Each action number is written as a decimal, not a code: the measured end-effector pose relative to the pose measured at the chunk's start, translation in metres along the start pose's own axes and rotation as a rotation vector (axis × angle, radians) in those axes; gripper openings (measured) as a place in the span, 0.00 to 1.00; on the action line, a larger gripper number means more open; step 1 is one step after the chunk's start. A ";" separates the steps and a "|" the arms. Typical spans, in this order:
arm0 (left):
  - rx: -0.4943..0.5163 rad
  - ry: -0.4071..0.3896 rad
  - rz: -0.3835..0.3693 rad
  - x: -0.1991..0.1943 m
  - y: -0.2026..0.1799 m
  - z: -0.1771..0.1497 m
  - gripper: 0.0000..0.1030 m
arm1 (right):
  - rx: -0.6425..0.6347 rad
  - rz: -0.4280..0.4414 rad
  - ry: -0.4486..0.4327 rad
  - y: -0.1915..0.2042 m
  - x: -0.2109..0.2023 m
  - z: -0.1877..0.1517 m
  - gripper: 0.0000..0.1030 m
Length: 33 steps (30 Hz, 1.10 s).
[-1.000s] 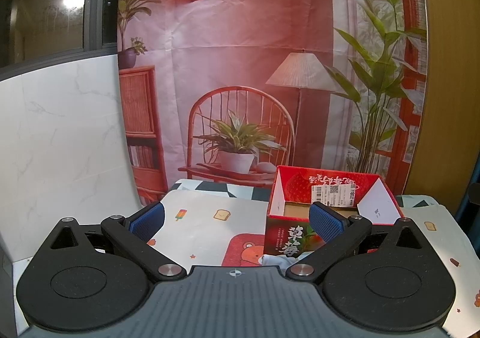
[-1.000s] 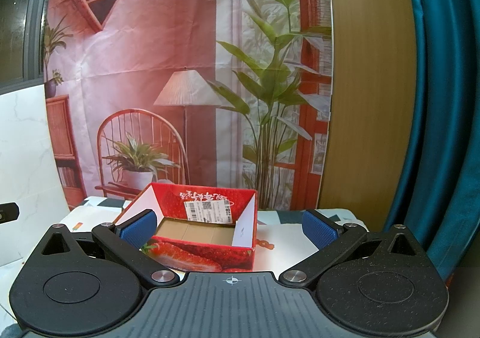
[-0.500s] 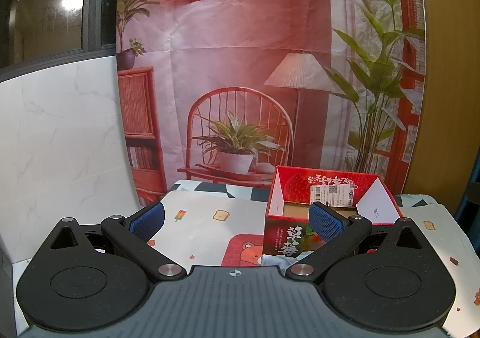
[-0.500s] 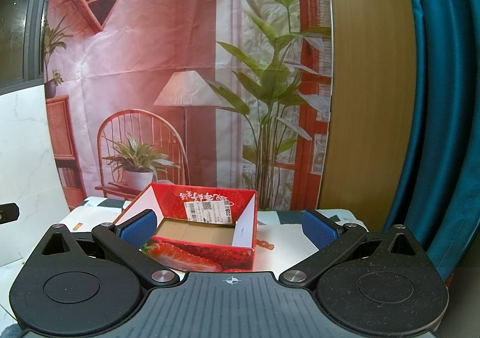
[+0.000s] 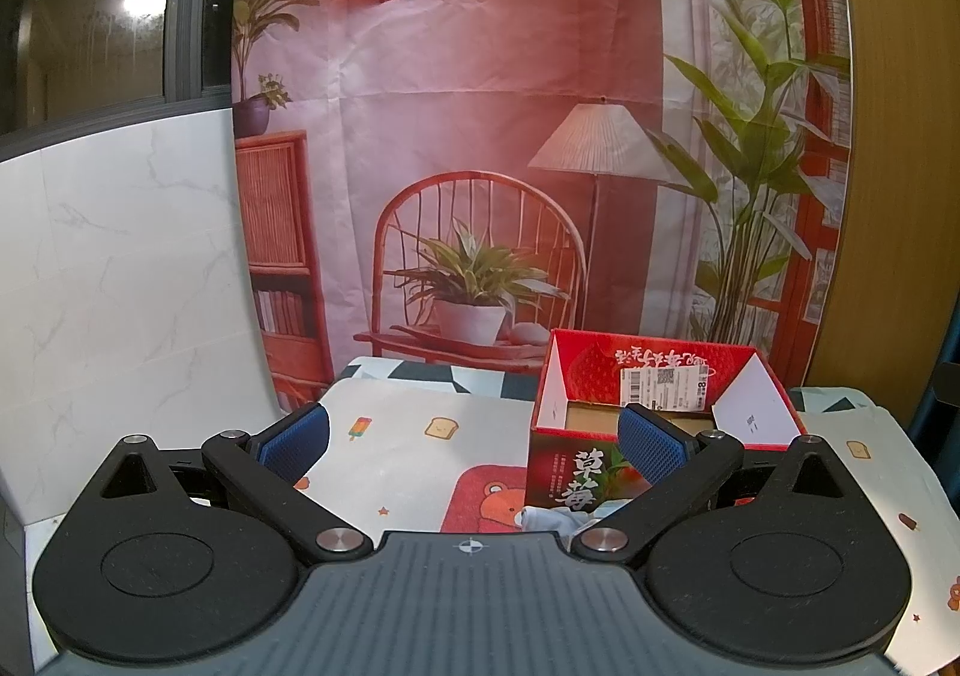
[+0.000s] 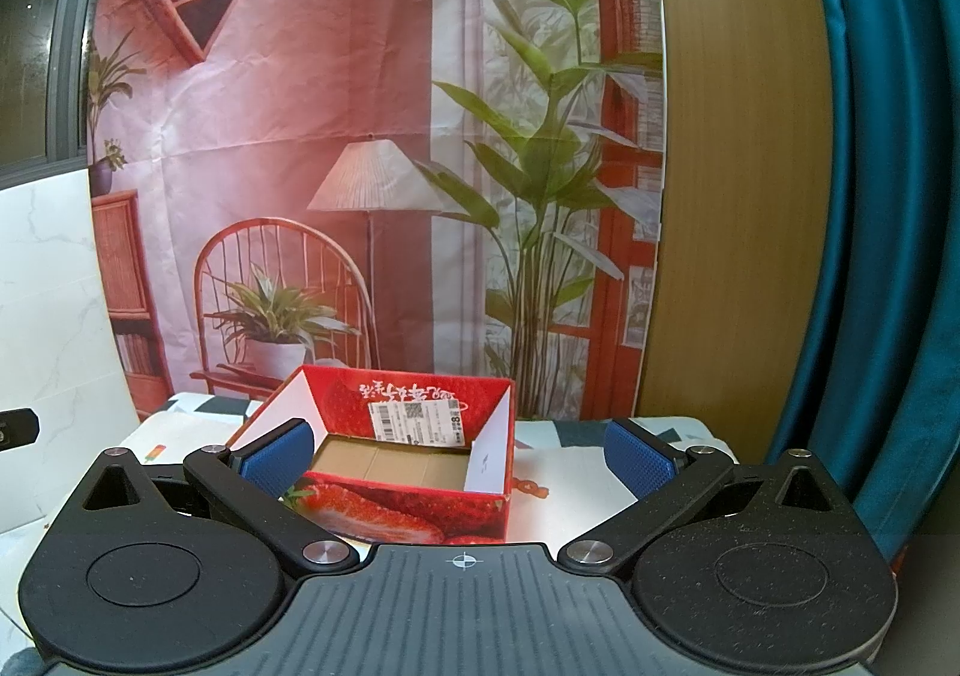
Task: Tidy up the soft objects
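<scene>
Both grippers spread wide, nothing between pads: left gripper [image 5: 474, 439], right gripper [image 6: 459, 454]. Red strawberry box [image 6: 414, 466] open-topped on printed tablecloth [image 5: 420, 436], cardboard floor bare. Pale cloth item [image 5: 549, 520] lies against the box's near face, mostly hidden behind left gripper body

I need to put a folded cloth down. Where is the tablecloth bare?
Left of the red strawberry box, the tablecloth lies bare out to the marble wall. A narrower strip runs between box and teal curtain. A pale cloth crowds the box's front.
</scene>
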<state>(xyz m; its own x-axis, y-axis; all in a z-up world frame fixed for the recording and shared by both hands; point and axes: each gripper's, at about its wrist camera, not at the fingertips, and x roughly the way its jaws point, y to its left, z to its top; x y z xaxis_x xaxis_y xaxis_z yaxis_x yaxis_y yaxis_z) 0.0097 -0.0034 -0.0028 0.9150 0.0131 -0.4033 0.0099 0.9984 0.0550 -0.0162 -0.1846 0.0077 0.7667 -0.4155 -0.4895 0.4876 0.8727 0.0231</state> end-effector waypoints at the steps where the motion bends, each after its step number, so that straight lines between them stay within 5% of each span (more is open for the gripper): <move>1: 0.000 0.000 0.000 0.000 0.001 0.000 1.00 | 0.000 0.000 0.000 0.000 0.000 0.000 1.00; 33: -0.026 0.021 -0.029 0.010 0.001 -0.009 1.00 | -0.003 0.015 -0.010 0.006 0.004 -0.007 1.00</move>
<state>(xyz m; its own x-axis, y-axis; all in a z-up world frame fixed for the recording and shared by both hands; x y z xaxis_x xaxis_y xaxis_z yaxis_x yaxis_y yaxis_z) 0.0148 -0.0013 -0.0153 0.9056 -0.0154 -0.4238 0.0261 0.9995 0.0196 -0.0131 -0.1798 -0.0006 0.7780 -0.4049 -0.4804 0.4751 0.8795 0.0281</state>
